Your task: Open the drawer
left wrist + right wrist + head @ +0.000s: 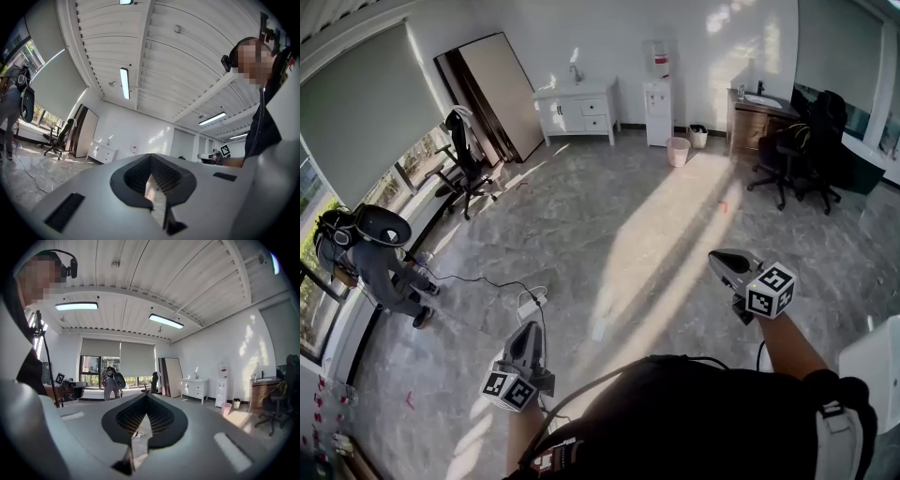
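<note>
A white cabinet with drawers stands against the far wall, across the room from me. It also shows small in the left gripper view and in the right gripper view. My left gripper is held low at the left, its jaws shut with nothing between them. On the right, my right gripper is held out over the floor, also shut and empty. Both are far from the cabinet.
A person in grey bends by the left windows. Cables and a power strip lie on the floor ahead. Office chairs, a water dispenser, a pink bin and a wooden sink cabinet line the room.
</note>
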Demonstrator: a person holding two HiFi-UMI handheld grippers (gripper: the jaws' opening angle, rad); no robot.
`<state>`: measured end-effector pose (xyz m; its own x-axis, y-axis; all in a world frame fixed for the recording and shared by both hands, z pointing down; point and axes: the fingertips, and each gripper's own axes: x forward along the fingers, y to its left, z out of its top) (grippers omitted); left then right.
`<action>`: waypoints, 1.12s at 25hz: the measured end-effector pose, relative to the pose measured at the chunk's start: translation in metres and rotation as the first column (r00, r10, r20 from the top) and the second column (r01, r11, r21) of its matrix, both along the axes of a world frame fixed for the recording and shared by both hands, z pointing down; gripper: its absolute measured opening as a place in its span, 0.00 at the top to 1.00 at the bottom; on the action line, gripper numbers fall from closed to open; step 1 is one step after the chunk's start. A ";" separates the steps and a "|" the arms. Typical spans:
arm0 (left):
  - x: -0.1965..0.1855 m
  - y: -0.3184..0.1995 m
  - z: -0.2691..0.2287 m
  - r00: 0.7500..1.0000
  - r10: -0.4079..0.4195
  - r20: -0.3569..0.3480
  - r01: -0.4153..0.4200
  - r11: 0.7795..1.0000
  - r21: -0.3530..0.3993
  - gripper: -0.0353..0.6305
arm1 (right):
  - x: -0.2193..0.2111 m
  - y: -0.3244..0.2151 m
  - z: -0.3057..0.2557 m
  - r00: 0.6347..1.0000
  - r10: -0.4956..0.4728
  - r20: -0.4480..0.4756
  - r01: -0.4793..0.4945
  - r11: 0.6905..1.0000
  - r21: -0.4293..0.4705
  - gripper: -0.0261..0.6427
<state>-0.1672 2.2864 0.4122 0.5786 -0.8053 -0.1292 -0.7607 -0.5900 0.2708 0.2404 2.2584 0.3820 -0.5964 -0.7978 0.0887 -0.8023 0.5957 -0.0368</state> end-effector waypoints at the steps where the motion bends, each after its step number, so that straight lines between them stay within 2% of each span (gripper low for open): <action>1: 0.003 -0.002 -0.001 1.000 -0.006 0.007 0.006 1.000 0.002 0.94 | 0.003 -0.007 0.002 1.000 -0.007 0.007 0.007 1.000 -0.001 0.96; 7: 0.020 -0.026 -0.009 0.996 -0.089 0.029 0.088 0.996 0.019 0.94 | 0.017 -0.062 0.010 0.996 -0.089 0.030 0.088 0.996 0.014 0.96; 13: 0.078 -0.070 -0.020 0.990 -0.137 0.032 0.136 0.990 0.038 0.94 | 0.067 -0.134 -0.002 0.989 -0.145 0.031 0.144 0.989 0.030 0.96; 21: 0.161 -0.133 -0.030 0.987 -0.159 0.016 0.158 0.986 0.055 0.94 | 0.145 -0.200 -0.011 0.985 -0.174 0.011 0.173 0.983 0.057 0.96; 28: 0.235 -0.182 -0.028 0.994 -0.103 0.029 0.102 0.994 0.040 0.94 | 0.211 -0.238 0.004 0.991 -0.131 -0.018 0.132 0.990 0.042 0.96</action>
